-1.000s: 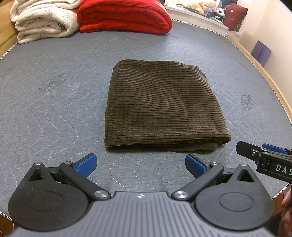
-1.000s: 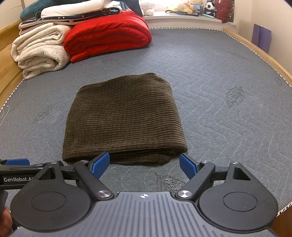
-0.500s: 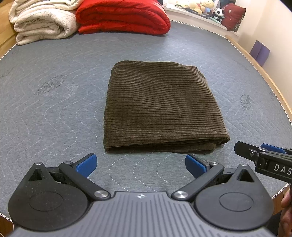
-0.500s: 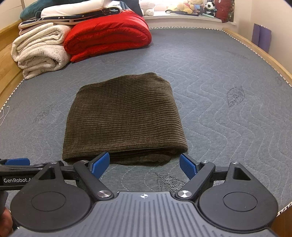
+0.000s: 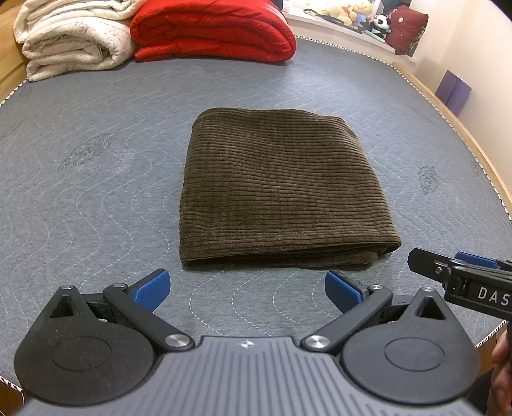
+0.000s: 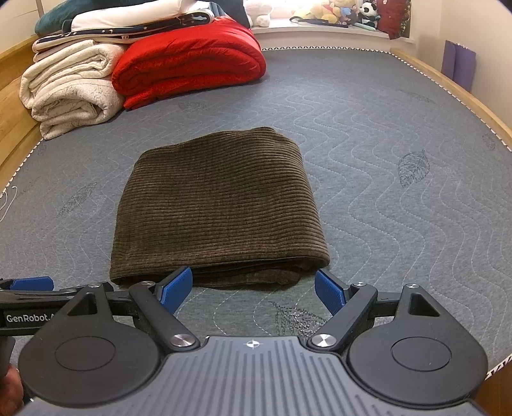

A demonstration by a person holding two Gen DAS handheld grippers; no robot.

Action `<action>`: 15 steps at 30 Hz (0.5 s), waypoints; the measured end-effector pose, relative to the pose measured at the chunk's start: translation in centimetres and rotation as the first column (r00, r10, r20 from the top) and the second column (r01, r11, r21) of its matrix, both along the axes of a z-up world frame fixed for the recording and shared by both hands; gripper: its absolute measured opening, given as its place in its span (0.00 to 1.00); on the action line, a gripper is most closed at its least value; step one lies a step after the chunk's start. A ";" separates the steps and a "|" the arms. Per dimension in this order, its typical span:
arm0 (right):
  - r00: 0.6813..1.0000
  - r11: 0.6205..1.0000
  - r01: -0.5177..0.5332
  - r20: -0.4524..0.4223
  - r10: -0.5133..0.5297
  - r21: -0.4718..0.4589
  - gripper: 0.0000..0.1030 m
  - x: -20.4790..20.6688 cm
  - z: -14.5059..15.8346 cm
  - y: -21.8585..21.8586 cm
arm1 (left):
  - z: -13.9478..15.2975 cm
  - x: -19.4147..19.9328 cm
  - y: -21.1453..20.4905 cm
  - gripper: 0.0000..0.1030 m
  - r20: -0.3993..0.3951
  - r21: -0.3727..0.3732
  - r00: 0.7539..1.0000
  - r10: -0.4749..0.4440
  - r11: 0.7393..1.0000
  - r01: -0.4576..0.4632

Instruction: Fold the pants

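The brown corduroy pants lie folded into a flat rectangle in the middle of the grey quilted mattress; they also show in the right wrist view. My left gripper is open and empty, just short of the near folded edge. My right gripper is open and empty, close to the near right corner of the pants. The right gripper's fingers show at the right of the left wrist view. The left gripper's fingers show at the left of the right wrist view.
A folded red blanket and a rolled cream blanket lie at the far left of the mattress, with more bedding stacked on top. A wooden bed frame runs along the right edge. Plush toys sit on a far shelf.
The left wrist view has tilted slightly, so the pants sit a little lower in it. The pants and both open grippers have otherwise stayed put.
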State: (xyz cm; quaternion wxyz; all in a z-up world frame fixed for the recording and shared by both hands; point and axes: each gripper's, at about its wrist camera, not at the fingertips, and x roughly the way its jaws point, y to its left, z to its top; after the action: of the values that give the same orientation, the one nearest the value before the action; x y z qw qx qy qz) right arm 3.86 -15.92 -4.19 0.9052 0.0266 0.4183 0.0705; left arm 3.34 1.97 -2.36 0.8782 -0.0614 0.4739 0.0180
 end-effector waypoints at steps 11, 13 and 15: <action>1.000 1.000 -0.003 -0.001 0.003 0.003 0.82 0.0 -0.1 -0.1 | 0.0 0.0 0.0 1.00 0.006 -0.002 1.000 -0.005 1.000 0.005; 1.000 1.000 -0.003 0.001 0.003 0.002 0.82 0.0 -0.1 -0.2 | 0.0 0.0 0.0 1.00 0.006 -0.001 1.000 -0.007 1.000 0.007; 1.000 1.000 -0.001 -0.001 0.001 0.005 0.82 0.0 -0.1 -0.2 | 0.0 -0.1 -0.1 1.00 0.009 -0.001 1.000 -0.008 1.000 0.008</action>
State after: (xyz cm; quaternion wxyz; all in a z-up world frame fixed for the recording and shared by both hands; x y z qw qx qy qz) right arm 3.87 -16.15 -4.29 0.9048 0.0286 0.4186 0.0722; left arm 3.28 1.91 -2.37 0.8803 -0.0601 0.4704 0.0140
